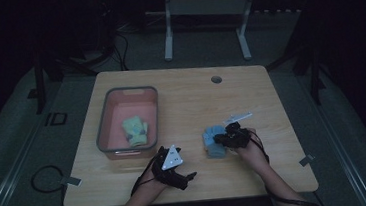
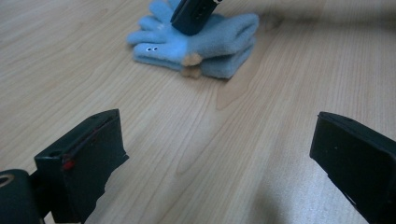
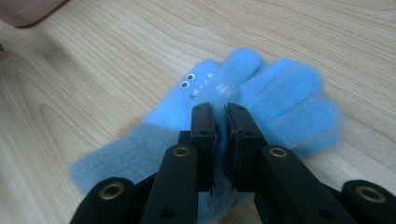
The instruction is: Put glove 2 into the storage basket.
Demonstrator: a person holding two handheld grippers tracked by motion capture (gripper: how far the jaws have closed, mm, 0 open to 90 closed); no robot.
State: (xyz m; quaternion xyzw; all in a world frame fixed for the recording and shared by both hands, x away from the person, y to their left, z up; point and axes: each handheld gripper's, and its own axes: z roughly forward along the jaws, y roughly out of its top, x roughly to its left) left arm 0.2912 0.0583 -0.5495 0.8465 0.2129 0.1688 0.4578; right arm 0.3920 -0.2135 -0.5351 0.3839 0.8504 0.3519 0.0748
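Blue gloves [image 3: 261,107]: a stacked pair lying on the table [image 1: 191,107], pinched at mid-palm between the nearly closed jaws of the right gripper [image 3: 219,116].
Grip risk: only a fold of the top glove's fleece seems to be caught; if lifted, the lower glove is likely to be left behind or the fleece to slip free.
Left gripper [image 2: 215,154]: held with jaws spread wide and nothing between them, the gloves well ahead of its fingertips.
Bin [image 1: 103,125]: far beyond the right fingertips, a green glove pair [image 1: 136,130] inside; a loose glove could be dropped short of its rim.

Gloves [image 1: 214,141] right of bin [image 1: 104,132]
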